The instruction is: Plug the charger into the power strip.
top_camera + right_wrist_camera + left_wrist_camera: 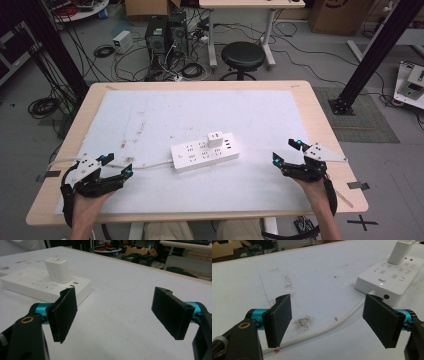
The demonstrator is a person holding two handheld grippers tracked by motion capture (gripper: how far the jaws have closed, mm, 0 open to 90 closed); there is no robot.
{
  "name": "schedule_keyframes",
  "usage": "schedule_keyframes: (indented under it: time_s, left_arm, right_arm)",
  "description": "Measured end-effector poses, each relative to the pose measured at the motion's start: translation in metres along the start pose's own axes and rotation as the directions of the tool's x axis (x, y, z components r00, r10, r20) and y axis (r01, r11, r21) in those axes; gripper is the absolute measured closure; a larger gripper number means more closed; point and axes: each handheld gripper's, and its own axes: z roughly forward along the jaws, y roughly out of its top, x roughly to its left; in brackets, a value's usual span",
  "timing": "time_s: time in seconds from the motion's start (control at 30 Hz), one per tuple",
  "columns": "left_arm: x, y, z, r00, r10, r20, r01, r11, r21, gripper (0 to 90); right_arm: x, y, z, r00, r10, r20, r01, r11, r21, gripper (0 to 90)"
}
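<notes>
Both grippers hover over the tabletop [150, 110], jaws spread wide, holding nothing: left gripper [115, 166], right gripper [285, 151]. Between them, well apart from each, lies the power strip [204, 152], a charger [215, 139] plugged in.

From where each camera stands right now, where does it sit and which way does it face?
High view: sits above the person's side, faces forward and down on the table; forearms, left tongs and right tongs show.
Left gripper view: rides the left tongs, faces the cord and power strip; open jaws show.
Right gripper view: rides the right tongs, faces across the table; open jaws show.
All three share the power strip and its white charger.
</notes>
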Motion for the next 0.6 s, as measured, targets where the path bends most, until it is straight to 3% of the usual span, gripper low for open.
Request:
schedule_keyframes:
  time_s: [0.6]
  left_arm:
    - [-0.0014, 0.0028, 0.0036, 0.9999, 0.011, 0.005, -0.011, 0.9999, 0.002, 23.4]
  right_arm:
    - [-0.0051, -0.0101, -0.0092, 0.9998, 0.018, 0.013, -0.018, 1.000, 0.015, 21.1]
